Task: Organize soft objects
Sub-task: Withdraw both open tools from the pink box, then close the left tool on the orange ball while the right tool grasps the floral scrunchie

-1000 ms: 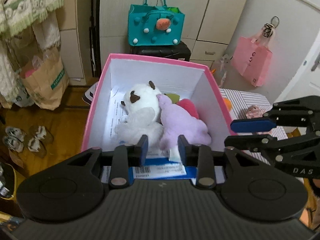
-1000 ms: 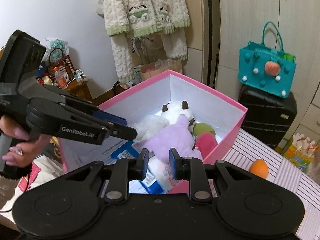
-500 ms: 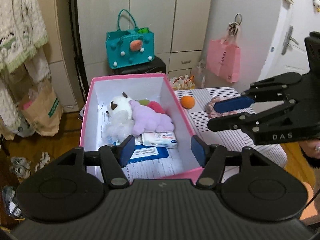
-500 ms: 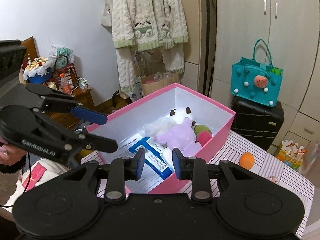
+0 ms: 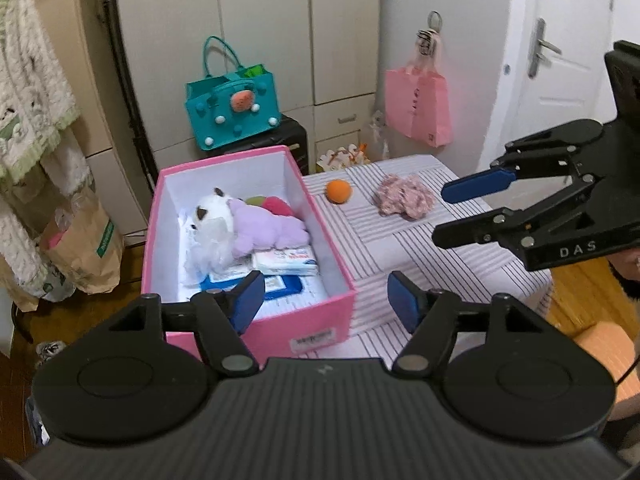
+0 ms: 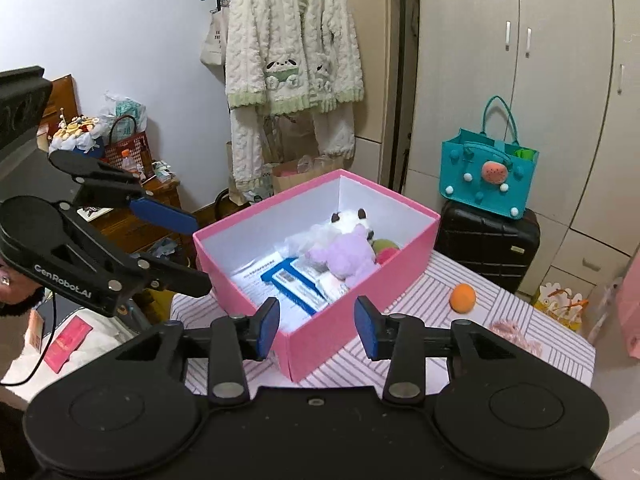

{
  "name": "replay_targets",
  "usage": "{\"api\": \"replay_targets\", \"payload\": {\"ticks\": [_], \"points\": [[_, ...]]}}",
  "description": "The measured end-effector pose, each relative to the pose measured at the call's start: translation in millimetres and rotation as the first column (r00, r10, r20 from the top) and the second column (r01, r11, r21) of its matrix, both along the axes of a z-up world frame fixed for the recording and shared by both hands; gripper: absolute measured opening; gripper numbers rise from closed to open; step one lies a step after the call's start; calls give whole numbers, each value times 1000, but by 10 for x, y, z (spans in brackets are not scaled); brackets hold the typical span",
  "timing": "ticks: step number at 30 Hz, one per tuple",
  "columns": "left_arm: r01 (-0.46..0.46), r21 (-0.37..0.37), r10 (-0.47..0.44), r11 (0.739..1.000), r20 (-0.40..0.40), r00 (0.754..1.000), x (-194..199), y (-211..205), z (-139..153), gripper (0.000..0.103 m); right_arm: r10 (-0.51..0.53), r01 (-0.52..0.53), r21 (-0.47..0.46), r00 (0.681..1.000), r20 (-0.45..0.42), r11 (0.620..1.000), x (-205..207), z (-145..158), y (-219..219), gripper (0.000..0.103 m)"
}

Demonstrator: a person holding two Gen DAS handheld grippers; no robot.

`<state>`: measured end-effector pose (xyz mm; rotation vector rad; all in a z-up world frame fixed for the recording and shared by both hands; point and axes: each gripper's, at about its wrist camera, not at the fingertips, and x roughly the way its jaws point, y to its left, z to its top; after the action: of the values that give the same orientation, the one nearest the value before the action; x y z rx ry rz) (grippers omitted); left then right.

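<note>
- Since the earlier frame both tools had drawn back and up from the box; the left tool [image 5: 324, 300] had spread much wider, and the right tool [image 6: 316, 324] had opened from nearly closed to spread. Both were empty.
- The striped cloth-covered counter [image 5: 400, 248] carried everything.
- The pink rectangular cardboard box [image 5: 332, 264] held a white plush toy [image 5: 212, 220], a lilac plush toy [image 5: 264, 228] and flat packets.
- Judged mostly done: a crumpled pink knitted cloth [image 5: 404, 198] lay outside on the counter.
- A small orange foam ball [image 5: 338, 191] sat between cloth and box, also unpacked.
</note>
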<state>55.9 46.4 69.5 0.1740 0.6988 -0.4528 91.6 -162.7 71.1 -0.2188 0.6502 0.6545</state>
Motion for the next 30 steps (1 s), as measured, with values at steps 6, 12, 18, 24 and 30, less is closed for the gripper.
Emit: {"api": "replay_targets", "payload": {"ticks": [6,12,18,24,30], "points": [[39,5,-39,999,1,999,-204,-139,-50,68,-32,32,-3,999,6,999,-227,-53,-176,50],[90,-16,-90,996,-10,996,-290,-333,-151,68,-64,65,-19,998,15,998,-419,-158,-383,54],[98,-53,-99,994,-15,995,-229,-572,-324,68,-93,93,-15,996,2,996,-516,-332,-645,55],[117,-110,-120,987,-20,993,-69,-865,-437,68,-139,139,-7,990,-32,990,-494,-537,-922,57],[118,-119,-115,986,29,993,181,-1195,-568,68,-168,169,19,985,-39,985,-306,-742,-1215,62]]}}
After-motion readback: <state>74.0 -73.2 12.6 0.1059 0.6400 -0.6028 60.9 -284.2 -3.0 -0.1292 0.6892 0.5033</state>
